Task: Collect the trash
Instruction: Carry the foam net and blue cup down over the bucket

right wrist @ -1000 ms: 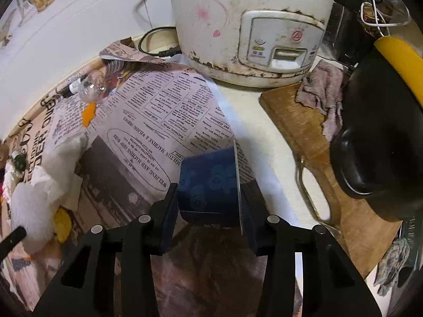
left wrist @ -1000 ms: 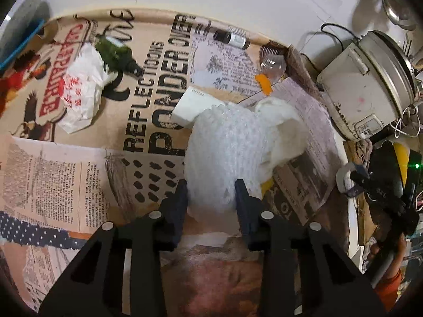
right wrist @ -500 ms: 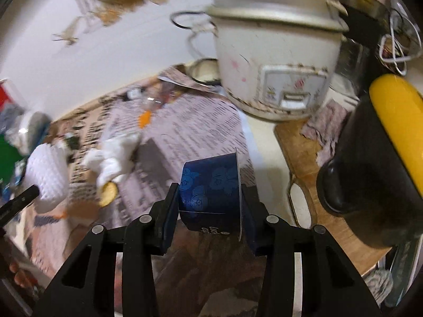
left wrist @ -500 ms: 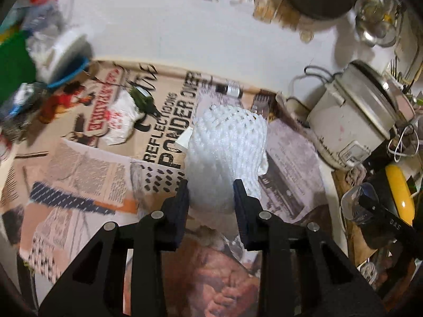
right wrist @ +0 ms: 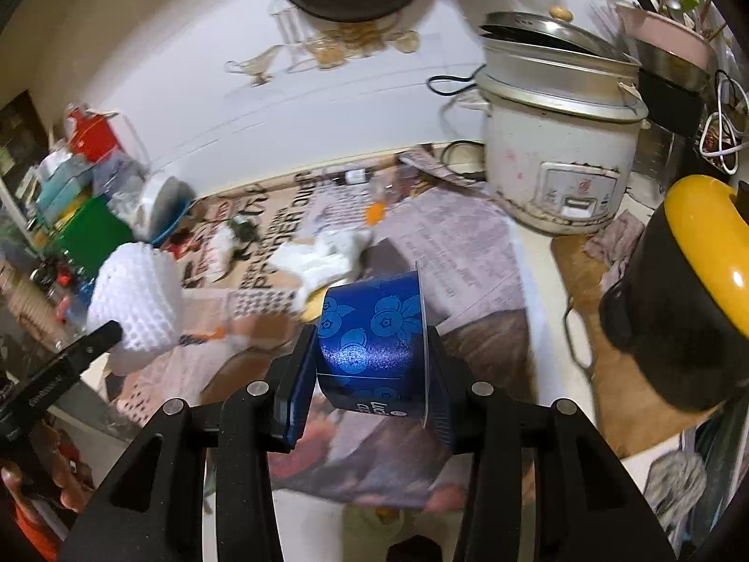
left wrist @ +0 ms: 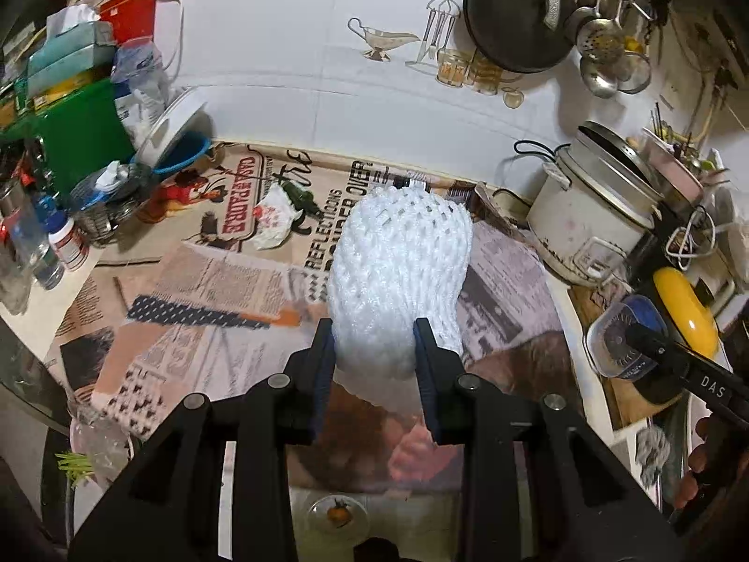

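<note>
Compared with a second ago, both views take in far more of the kitchen: the newspaper-covered surface (left wrist: 196, 281) sits lower and smaller in frame, and the tiled wall with its hanging pan now fills the top, so both pieces of trash have been lifted clear of the paper they were resting on. At the left of the surface stand a green bin (left wrist: 79, 145), tissue boxes and a wire basket (left wrist: 110, 196), with a crumpled white wrapper (left wrist: 271, 227) still lying on the newspaper beside a small green bottle. The left tongs (left wrist: 374, 365) are narrowly parted and clenched on the lower end of a white foam net sleeve (left wrist: 398, 271), which stands up between the blue pads and is squeezed in where they press it; it hangs in the air above the paper. In the right wrist view the same sleeve shows at the left edge, and crumpled white tissue (right wrist: 327, 257) remains on the surface. The right tongs (right wrist: 370, 374) grip a blue cup printed with blueberries (right wrist: 370, 332) by its sides, lying sideways with its rim against the right pad, held above the newspaper. Further right, the white rice cooker (right wrist: 557, 154) stands by the wall, and a black pot with a yellow lid (right wrist: 679, 299) sits on a wooden board.
</note>
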